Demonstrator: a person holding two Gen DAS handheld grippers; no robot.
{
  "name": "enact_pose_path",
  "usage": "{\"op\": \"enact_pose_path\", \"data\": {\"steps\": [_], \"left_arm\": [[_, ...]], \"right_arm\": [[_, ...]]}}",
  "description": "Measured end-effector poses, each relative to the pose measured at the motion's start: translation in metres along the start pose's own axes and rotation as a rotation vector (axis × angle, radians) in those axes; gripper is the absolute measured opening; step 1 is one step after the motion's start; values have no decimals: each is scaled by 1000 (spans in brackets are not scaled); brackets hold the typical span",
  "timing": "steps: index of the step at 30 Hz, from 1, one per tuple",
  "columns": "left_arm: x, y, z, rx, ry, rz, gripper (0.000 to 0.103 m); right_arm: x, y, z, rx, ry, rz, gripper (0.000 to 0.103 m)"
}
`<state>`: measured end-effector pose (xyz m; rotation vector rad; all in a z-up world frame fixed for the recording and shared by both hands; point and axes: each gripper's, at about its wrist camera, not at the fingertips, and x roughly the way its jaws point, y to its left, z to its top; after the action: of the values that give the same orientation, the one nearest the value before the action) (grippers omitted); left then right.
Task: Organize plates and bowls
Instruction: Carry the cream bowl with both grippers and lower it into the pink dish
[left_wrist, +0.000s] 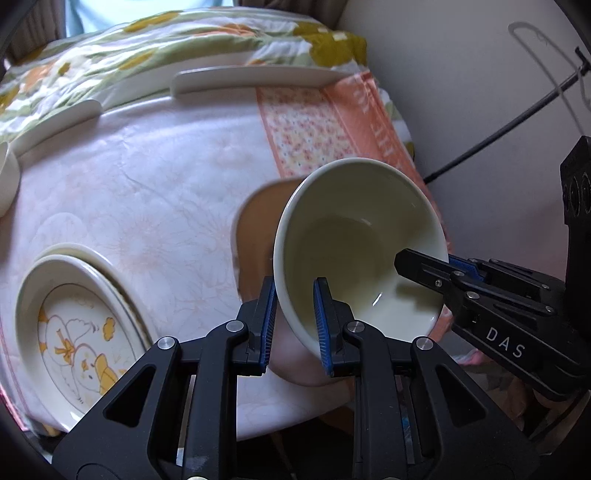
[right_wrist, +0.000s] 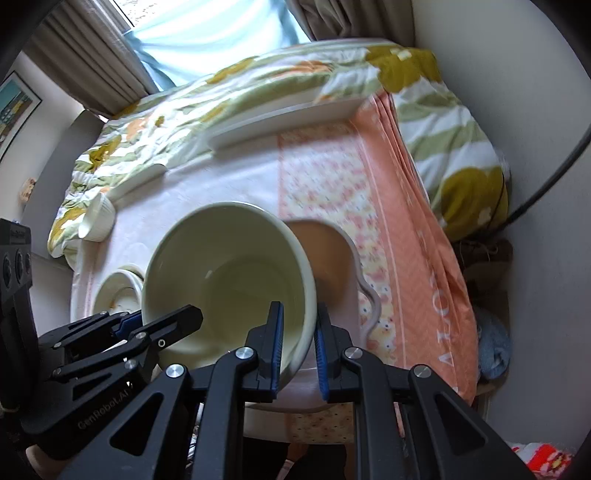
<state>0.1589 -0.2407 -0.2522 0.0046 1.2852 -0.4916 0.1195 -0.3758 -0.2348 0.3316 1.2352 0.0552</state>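
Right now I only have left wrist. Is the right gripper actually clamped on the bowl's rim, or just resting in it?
Observer: Clamped. The right wrist view shows the right gripper with one blue pad inside the bowl and one outside, both pressed on the rim.
Operator: What's the brown thing behind the bowl?
Observer: A brown-lined dish on the cloth. Its white rim is wavy on the near right side, which your view cuts off.
Operator: The white thing at my left edge?
Observer: A small white cup, near the table's far left corner, apart from the plates.
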Motion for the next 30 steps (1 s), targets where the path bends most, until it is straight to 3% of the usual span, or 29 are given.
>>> {"op": "enact_pose_path", "data": {"steps": [11,18,30], "left_arm": [[34,-5,4,71,60,98,18],[38,-18,5,164,63,207,18],[47,-29,4,235,82,284,18]], "right_arm": [[26,-16,-2,6,38,12,15],[27,-14,-1,-9,53,7,15],[22,-16,-4,1,49,19,15]]}}
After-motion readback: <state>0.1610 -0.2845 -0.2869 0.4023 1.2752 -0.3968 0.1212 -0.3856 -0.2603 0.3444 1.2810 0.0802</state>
